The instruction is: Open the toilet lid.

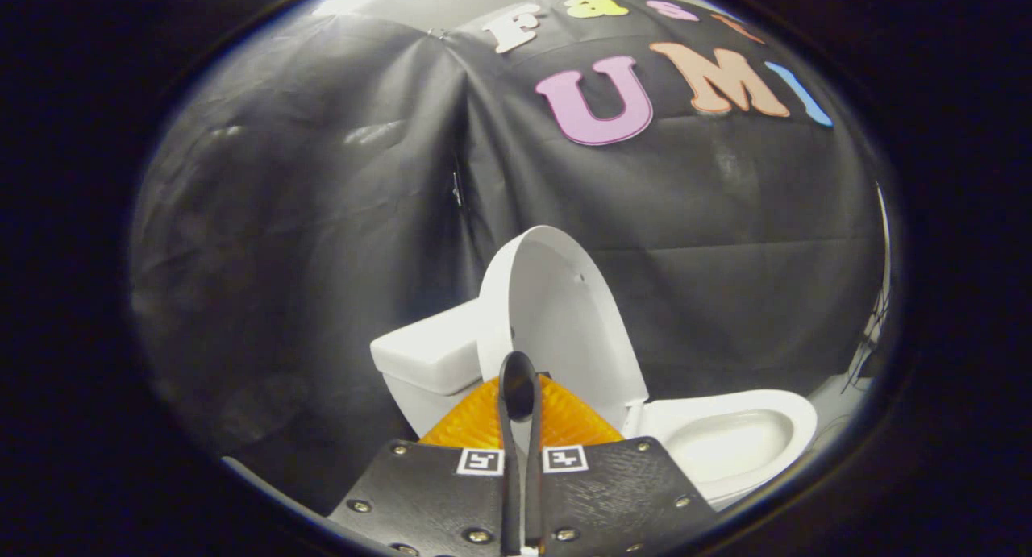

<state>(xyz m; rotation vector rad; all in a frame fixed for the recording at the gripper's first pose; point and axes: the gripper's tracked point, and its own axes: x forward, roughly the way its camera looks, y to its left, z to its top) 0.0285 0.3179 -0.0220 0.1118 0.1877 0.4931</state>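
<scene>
Gripper [519, 372] closed, empty; toilet lid [556, 315] raised upright.

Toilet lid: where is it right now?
In the gripper view, the white plastic toilet lid stands raised just beyond the shut tongs, between the white tank and the open bowl.

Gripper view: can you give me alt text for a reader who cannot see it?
A white toilet lid stands raised against the tank, leaving the bowl open. The tool sits just before the lid, its fingers closed together on nothing, with black cloth behind.
</scene>
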